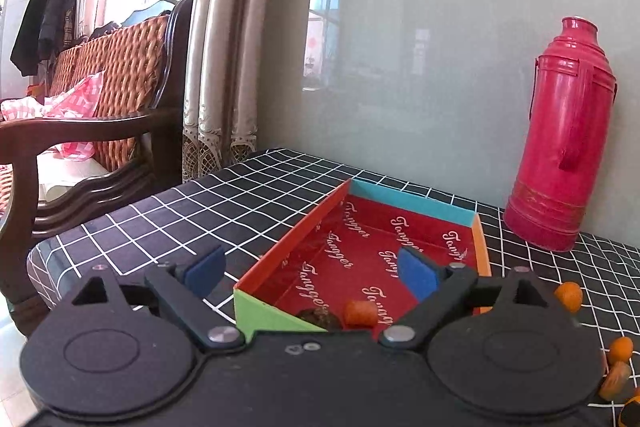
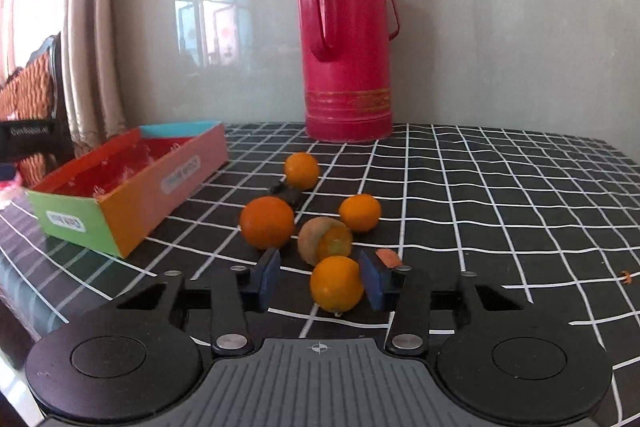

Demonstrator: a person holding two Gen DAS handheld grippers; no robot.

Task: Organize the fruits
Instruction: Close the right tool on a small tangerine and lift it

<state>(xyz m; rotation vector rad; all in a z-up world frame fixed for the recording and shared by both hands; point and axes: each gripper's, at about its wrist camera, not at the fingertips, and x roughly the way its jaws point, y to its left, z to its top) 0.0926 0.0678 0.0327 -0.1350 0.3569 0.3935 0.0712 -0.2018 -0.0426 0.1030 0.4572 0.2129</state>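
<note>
You are holding the right gripper low over the checked tablecloth, its jaws spread partway around the nearest orange. The right pad is sitting just beside the fruit and the left pad is apart from it, so nothing is being squeezed yet; this looks like the line-up for a pick.

You are keeping the left gripper wide open and empty over the near end of the box, probably waiting there.

Counting loose fruit in the right wrist view: four whole oranges, namely the near one, a larger one, one to its right and one farther back, plus one discoloured, partly greyish fruit in the middle. A scrap of peel is lying beside them.

Inside the box, two pieces are showing at the near wall: one orange piece and one dark, rough lump.

One red thermos is standing at the back, well apart from the fruit.
</note>
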